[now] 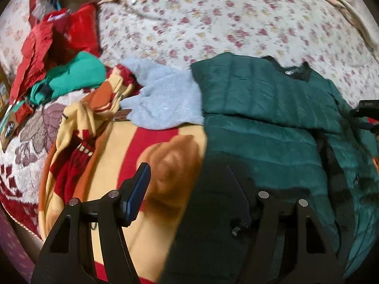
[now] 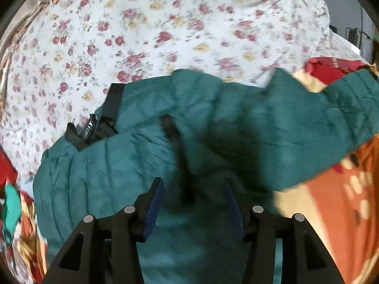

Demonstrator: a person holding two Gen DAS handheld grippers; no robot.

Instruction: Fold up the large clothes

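A dark green quilted puffer jacket (image 1: 267,108) lies spread on the bed, its black collar with a label at the far edge. My left gripper (image 1: 187,172) is open and empty, over the jacket's near left edge where it meets the blanket. In the right wrist view the same jacket (image 2: 132,161) fills the middle, with its collar (image 2: 94,127) at the left and a sleeve (image 2: 296,130) stretched out to the right. My right gripper (image 2: 193,187) is open and empty, just above the jacket's black zipper line.
A floral sheet (image 1: 213,23) covers the far bed. A grey fleece garment (image 1: 165,97) lies left of the jacket. Red (image 1: 59,35), bright green (image 1: 78,73) and yellow-red (image 1: 80,127) clothes are piled at the left. An orange, red and cream blanket (image 1: 151,146) lies under them.
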